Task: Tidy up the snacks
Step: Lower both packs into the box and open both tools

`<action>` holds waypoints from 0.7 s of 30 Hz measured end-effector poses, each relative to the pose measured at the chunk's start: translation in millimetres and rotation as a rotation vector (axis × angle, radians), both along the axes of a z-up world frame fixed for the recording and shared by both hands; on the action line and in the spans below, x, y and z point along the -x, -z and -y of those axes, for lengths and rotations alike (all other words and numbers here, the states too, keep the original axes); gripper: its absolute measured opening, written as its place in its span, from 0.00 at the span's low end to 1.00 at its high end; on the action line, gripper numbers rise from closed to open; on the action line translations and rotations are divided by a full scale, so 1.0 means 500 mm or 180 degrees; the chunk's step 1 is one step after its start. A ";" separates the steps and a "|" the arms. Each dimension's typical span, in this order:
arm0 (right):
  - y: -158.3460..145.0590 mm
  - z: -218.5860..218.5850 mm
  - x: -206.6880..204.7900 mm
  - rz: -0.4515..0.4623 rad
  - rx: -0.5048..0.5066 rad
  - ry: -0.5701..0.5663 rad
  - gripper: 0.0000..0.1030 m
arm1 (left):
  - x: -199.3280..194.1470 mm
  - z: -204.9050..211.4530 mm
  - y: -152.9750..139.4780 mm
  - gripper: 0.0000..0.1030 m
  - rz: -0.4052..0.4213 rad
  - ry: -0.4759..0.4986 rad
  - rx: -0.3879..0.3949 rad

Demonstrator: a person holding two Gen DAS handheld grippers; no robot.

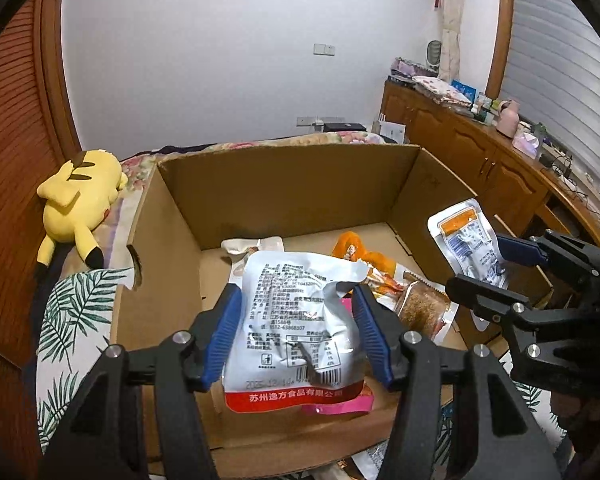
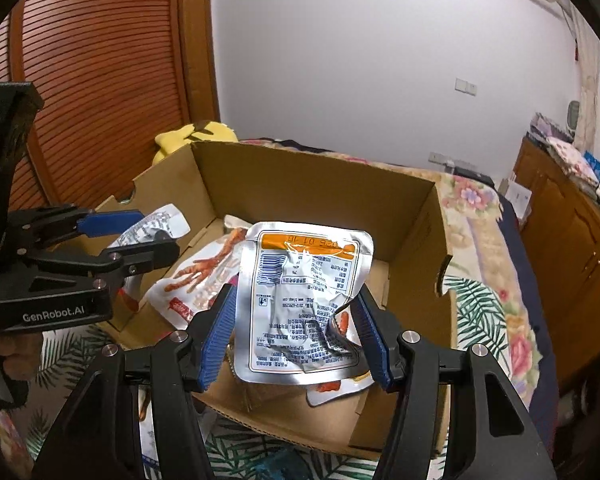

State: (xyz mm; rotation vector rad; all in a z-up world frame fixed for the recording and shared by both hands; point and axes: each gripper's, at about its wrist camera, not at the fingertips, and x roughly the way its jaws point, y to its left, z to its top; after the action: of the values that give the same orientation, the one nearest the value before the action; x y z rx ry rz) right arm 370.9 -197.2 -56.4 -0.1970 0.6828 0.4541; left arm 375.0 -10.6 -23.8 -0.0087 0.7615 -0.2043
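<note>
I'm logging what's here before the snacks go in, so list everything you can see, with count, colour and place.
cardboard box: one, brown, open on the bed.
silver snack pouch with red band: one, held over the box.
silver snack pouch with orange band: one, held over the box.
chicken-feet snack packet: one, white and orange, inside the box.
brown snack packet: one, clear wrap, inside the box.
Pikachu plush: one, yellow, left of the box.
wooden cabinet: one, brown, along the right wall.
left hand-held gripper: black with blue pads, clamping the red-band pouch.
right hand-held gripper: same colours, clamping the orange-band pouch.
</note>
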 end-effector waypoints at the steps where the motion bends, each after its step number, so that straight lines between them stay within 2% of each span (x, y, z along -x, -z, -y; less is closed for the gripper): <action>1: 0.002 -0.001 -0.001 -0.0007 -0.0001 0.0003 0.57 | 0.001 0.000 0.002 0.57 -0.0005 -0.0005 -0.0005; 12: 0.016 -0.008 -0.004 -0.0058 0.0043 0.0036 0.59 | 0.011 -0.008 0.001 0.60 -0.0042 -0.0023 0.0014; 18: 0.014 -0.007 0.003 -0.0085 -0.0033 0.0019 0.63 | 0.025 -0.010 -0.011 0.62 0.0008 0.0005 0.0032; 21: 0.007 -0.009 0.010 -0.0077 -0.0068 -0.0010 0.70 | 0.039 -0.012 -0.020 0.62 0.0042 0.0011 0.0045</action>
State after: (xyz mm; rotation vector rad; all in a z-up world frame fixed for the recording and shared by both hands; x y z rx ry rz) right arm 365.9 -192.6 -60.0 -0.1727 0.7013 0.4671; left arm 355.5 -4.7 -13.6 -0.0195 0.7469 -0.2128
